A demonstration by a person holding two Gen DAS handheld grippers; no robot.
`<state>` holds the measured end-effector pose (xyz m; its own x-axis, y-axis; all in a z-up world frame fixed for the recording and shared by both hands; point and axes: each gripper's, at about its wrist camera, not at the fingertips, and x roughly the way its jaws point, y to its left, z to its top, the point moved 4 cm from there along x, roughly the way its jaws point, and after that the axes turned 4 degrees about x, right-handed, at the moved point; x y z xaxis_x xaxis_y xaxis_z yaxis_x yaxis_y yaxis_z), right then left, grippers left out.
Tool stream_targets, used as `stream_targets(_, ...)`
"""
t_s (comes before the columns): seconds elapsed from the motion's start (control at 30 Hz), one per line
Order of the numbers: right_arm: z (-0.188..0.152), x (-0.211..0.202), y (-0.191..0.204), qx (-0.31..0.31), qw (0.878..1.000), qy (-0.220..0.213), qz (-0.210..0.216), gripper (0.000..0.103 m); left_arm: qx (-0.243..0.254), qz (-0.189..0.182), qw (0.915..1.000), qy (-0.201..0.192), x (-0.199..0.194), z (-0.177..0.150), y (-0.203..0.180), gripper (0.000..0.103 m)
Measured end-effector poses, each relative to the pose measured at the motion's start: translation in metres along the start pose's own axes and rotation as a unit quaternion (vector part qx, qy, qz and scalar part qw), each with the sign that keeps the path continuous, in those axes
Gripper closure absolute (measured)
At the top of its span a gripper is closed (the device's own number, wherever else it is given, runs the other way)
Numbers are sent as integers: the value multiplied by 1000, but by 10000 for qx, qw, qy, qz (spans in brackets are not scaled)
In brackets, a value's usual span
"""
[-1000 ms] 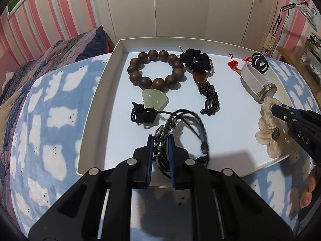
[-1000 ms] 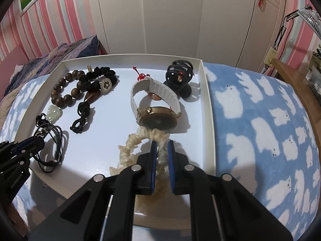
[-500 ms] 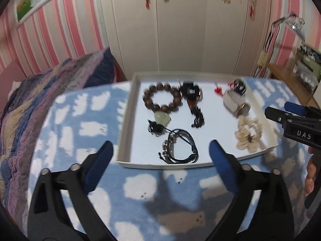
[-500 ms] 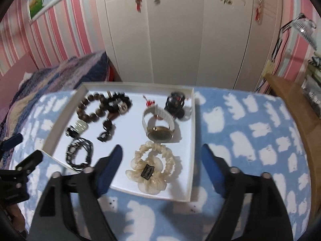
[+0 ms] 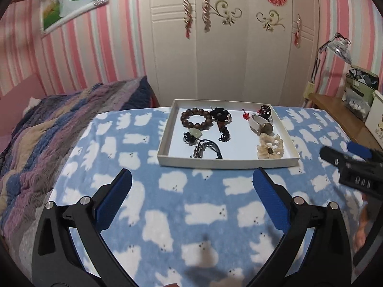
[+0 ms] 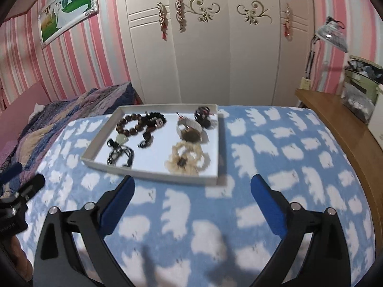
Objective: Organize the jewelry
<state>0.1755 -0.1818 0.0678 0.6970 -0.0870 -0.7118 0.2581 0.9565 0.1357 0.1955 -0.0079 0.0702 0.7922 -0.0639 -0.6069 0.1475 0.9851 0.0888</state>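
- Both claws have let go and pulled back from the tray since a second ago: the left claw [image 5: 191, 181] was pinched on the black cord bracelet [image 5: 207, 148] then, and the right claw [image 6: 191, 187] on the cream scrunchie [image 6: 187, 158].
- Now the left claw stands spread wide over the blue blanket [image 5: 167, 215] with white animal shapes, nothing between its blue pads [image 5: 115, 198].
- Its right counterpart is still opening, with only blanket showing between its fingers [image 6: 268, 203].
- On the bed, the white tray [image 5: 165, 141] lies flat on the blanket, well ahead of both claws.
- Inside the tray, at its far left, a brown bead bracelet [image 5: 196, 118] forms a ring, with a pale green pendant [image 5: 195, 133] just in front of it.
- A black hair tie [image 5: 220, 113] touches the bead ring on its right, and a dark braided cord [image 5: 224, 134] trails toward the near side.
- Near the front wall sits the black cord bracelet, close to the pendant.
- At the right, a white-strapped watch [image 5: 259, 123] lies behind the cream scrunchie, with a black hair clip [image 5: 265, 110] in the far right corner and a small red knot charm [image 5: 245, 115] beside it.
- In the left wrist view the right claw shows blurred at the right edge.
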Motion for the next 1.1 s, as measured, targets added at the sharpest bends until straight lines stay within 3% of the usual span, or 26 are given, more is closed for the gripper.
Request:
stream_targets(0.2,-35,-15,-11,-45,9995,-265,-186,6,-243,-62,9997,-51,-2,-31,1,3)
stream_targets(0.3,-45,-14,-16,-49,9989,-385,-253,6,-224,102,9997,-18,4,-40,0,3)
stream_targets(1.1,-51,-6,-16,-249,9981,-411,-386,6,-265,137,9996,12,10,-49,0,3)
